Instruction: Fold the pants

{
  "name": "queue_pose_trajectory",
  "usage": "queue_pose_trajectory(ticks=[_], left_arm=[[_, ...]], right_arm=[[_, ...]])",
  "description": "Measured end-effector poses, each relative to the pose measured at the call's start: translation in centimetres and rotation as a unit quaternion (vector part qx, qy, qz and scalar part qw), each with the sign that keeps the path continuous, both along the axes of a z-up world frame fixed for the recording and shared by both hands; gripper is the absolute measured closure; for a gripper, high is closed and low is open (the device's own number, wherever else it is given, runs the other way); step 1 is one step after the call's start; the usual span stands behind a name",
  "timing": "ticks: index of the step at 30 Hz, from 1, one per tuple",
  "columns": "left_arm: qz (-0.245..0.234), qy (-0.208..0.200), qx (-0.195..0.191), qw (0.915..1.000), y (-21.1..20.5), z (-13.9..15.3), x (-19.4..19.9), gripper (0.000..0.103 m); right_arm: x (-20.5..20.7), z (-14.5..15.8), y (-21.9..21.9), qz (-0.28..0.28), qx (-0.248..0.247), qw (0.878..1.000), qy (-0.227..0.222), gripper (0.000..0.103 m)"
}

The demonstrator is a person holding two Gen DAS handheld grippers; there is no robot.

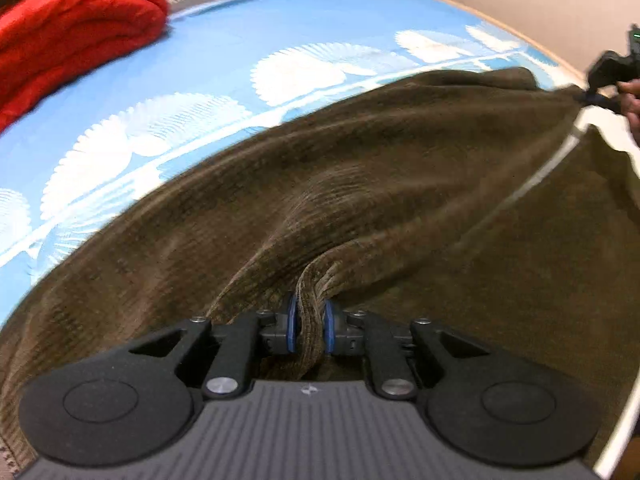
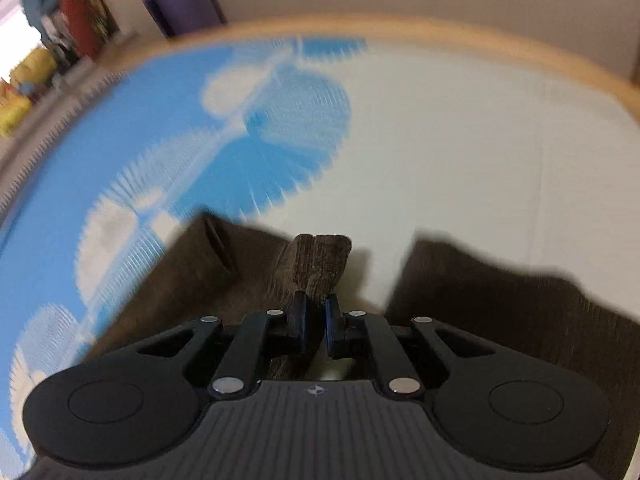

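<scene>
A: Left gripper (image 1: 311,322)?
B: Clamped on a bunched ridge of the brown corduroy pants (image 1: 360,200). Blue pads (image 1: 329,326) pressed against the fold on both sides.

A: Right gripper (image 2: 314,320)?
B: Nearly closed, pinching a corner of the same pants (image 2: 320,258); cloth tip sticking up past the pads. Also seen from the left wrist at far right (image 1: 600,94), gripping a pulled-up corner, part of a hand (image 1: 632,100) behind it.

A: Location of pants?
B: Spread over the blue-and-white patterned sheet (image 1: 224,60) on the bed, stretched between the two grippers, taut toward the right one. Pale stripe (image 1: 548,164) running down the fabric near the right edge.

A: Anything else?
B: Red folded blanket (image 1: 72,28) top left on the sheet, well apart from the pants. Wooden bed edge (image 2: 400,30) curving behind. Purple box-like thing (image 2: 184,2) against the wall, clutter far left (image 2: 60,32), too blurred to identify. Right wrist view smeared overall.
</scene>
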State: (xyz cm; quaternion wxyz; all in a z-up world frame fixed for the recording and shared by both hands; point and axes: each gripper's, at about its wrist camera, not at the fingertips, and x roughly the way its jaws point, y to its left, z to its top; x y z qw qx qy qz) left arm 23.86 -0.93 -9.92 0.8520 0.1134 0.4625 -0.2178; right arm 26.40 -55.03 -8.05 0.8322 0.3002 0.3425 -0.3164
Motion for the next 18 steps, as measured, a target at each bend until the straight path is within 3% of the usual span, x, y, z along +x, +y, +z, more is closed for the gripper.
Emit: queue_pose_trajectory(ticks=[2, 4, 6, 7, 9, 12, 15, 18], left_arm=[[-0.025, 0.021, 0.006, 0.9994, -0.1, -0.6, -0.2, 0.08], [-0.037, 0.013, 0.009, 0.9992, 0.1, -0.4, -0.6, 0.078], [-0.019, 0.025, -0.044, 0.9986, 1.7, 0.9, -0.2, 0.068], [-0.006, 0.027, -0.077, 0.9966, 3.0, 1.7, 0.0, 0.06], [0.035, 0.015, -0.119, 0.9922, 5.7, 3.1, 0.4, 0.055], [0.105, 0.017, -0.139, 0.9845, 9.7, 3.1, 1.3, 0.055], [0.184, 0.049, -0.088, 0.9777, 12.6, 1.1, 2.4, 0.056], [0.256, 0.104, -0.002, 0.9611, 15.4, -2.6, 2.7, 0.057]], right_arm=[[0.4, -1.1, -0.6, 0.01, -0.017, 0.999, 0.025, 0.095], [0.5, -3.4, -1.2, 0.002, 0.015, 0.997, 0.077, 0.093], [0.0, -4.1, -1.4, -0.009, 0.028, 0.996, 0.082, 0.092], [-0.3, -3.1, -1.0, -0.018, 0.02, 0.997, 0.072, 0.09], [-0.4, -1.2, -0.2, -0.018, -0.015, 0.998, 0.057, 0.077], [-1.2, 1.5, 0.9, -0.016, -0.064, 0.998, 0.006, 0.064], [-1.2, 2.1, 1.6, 0.035, -0.039, 0.998, -0.045, 0.062], [0.0, 0.7, 2.9, 0.107, 0.036, 0.993, -0.044, 0.061]])
